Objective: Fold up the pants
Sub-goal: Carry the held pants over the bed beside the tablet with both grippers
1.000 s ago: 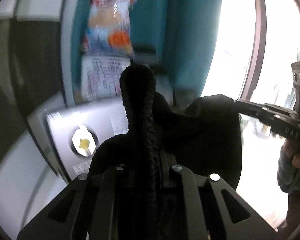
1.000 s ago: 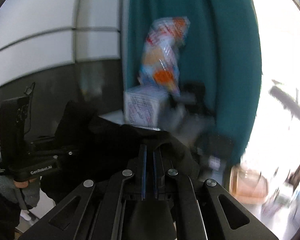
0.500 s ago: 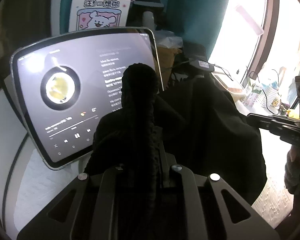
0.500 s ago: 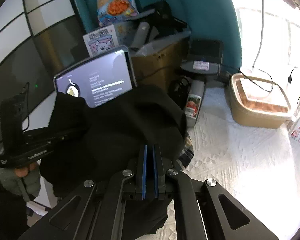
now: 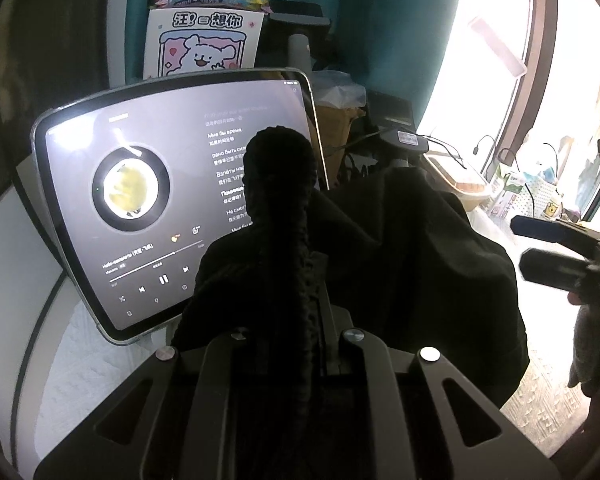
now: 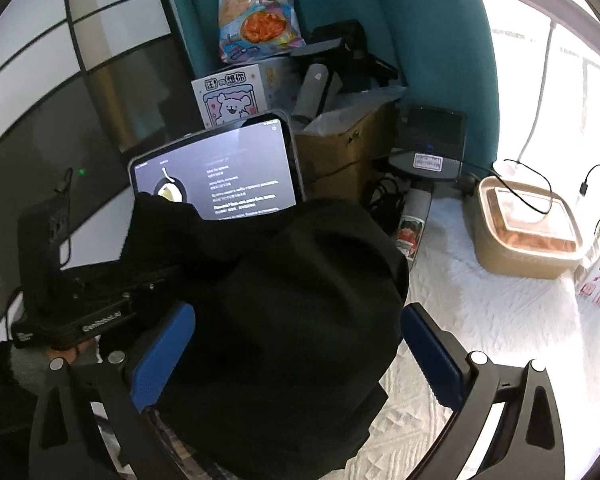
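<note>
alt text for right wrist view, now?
Right gripper open, its blue pads either side of bunched black pants. At left, the left gripper grips the same fabric; behind stand a lit tablet and a lidded food container on white cloth.

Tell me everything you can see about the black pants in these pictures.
The black pants are plain dark fabric with a fine knit look, bunched into a rounded, creased heap. A ribbed, rope-like edge rises between the shut jaws of the left gripper, which pinches it. The right gripper has its blue-padded jaws wide open on either side of the heap. The heap hides the lower part of the lit tablet screen behind it.
</note>
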`<state>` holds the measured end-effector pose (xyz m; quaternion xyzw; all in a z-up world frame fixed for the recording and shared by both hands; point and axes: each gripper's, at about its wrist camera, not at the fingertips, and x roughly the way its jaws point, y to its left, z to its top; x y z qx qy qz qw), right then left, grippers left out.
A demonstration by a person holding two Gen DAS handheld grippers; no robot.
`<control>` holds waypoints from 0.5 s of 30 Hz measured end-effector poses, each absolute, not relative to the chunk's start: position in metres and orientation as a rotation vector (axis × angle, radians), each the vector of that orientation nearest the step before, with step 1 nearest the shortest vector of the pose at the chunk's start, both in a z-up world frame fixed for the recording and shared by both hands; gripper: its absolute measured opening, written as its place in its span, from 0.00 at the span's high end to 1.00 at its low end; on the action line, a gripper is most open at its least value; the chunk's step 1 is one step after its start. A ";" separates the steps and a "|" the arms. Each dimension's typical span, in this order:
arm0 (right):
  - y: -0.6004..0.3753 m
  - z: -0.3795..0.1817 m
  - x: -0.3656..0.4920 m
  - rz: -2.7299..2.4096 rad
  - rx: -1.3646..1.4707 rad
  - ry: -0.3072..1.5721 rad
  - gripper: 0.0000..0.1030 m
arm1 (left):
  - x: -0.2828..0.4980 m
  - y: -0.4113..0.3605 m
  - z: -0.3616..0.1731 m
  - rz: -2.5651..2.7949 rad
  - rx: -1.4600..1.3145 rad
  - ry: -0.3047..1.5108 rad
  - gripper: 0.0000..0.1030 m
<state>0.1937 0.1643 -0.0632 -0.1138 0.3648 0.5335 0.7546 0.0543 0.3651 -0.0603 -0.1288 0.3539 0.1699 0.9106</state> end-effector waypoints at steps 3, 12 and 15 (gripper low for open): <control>0.177 -0.088 0.192 1.181 -0.290 0.830 0.00 | 0.056 0.365 -0.060 0.351 -0.260 0.729 0.88; 0.192 -0.162 0.197 1.247 -0.306 0.912 0.93 | 0.057 0.365 -0.059 0.349 -0.267 0.723 0.88; 0.175 -0.169 0.201 1.234 -0.289 0.880 0.96 | 0.059 0.360 -0.053 0.342 -0.266 0.707 0.88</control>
